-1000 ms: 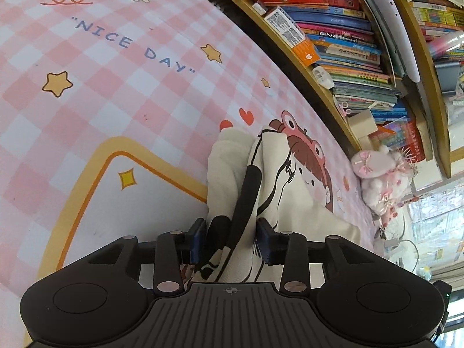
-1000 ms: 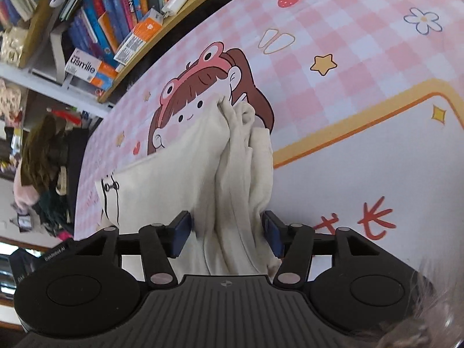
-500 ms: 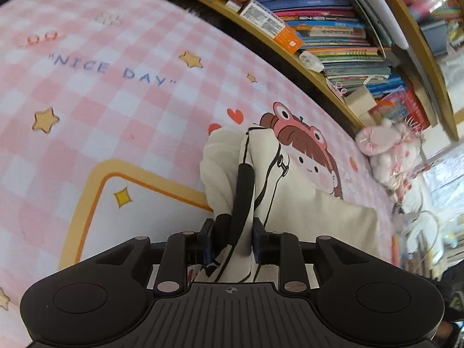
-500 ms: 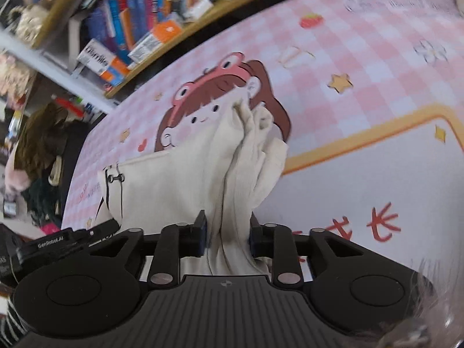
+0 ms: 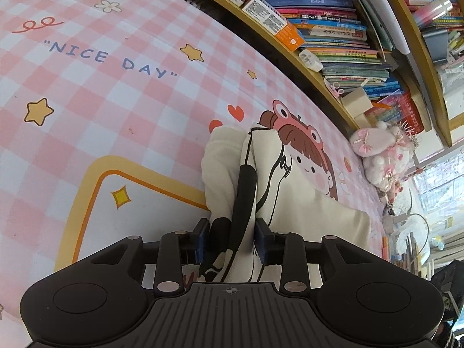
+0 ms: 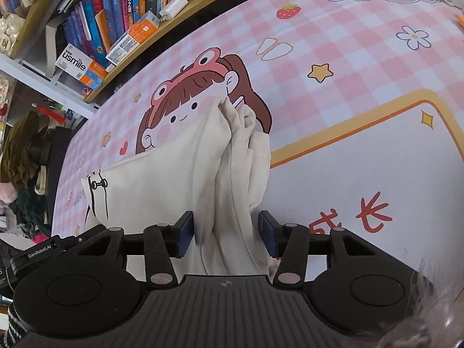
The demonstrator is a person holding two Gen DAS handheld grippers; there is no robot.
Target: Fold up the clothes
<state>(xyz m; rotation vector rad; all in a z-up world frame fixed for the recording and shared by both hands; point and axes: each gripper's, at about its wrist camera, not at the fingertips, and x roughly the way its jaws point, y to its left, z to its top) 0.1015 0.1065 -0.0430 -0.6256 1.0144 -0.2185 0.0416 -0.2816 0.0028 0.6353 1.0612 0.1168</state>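
Left wrist view first: we see the left gripper (image 5: 231,242) with its fingers (image 5: 201,240) partly apart and a bunched fold of the cream garment (image 5: 304,217) with its black trim running between them; the blue pads sit just beside the cloth, and we cannot tell whether they press it. Beyond, the garment lies spread on the pink checked mat (image 5: 87,92) that covers the desk, over the cartoon girl print (image 5: 304,156). Farther off stands the bookshelf (image 5: 333,37), with a pink plush toy (image 5: 380,153) near its end.

From the right wrist view, the right gripper (image 6: 226,233) has its fingers (image 6: 185,235) wider apart around a thick gathered bundle of the same garment (image 6: 174,179); a gap shows beside the right pad, so they do not clamp it. The left gripper's body (image 6: 43,253) shows at the cloth's far edge. Past the garment lie the mat (image 6: 348,43) and the book rows (image 6: 116,14)
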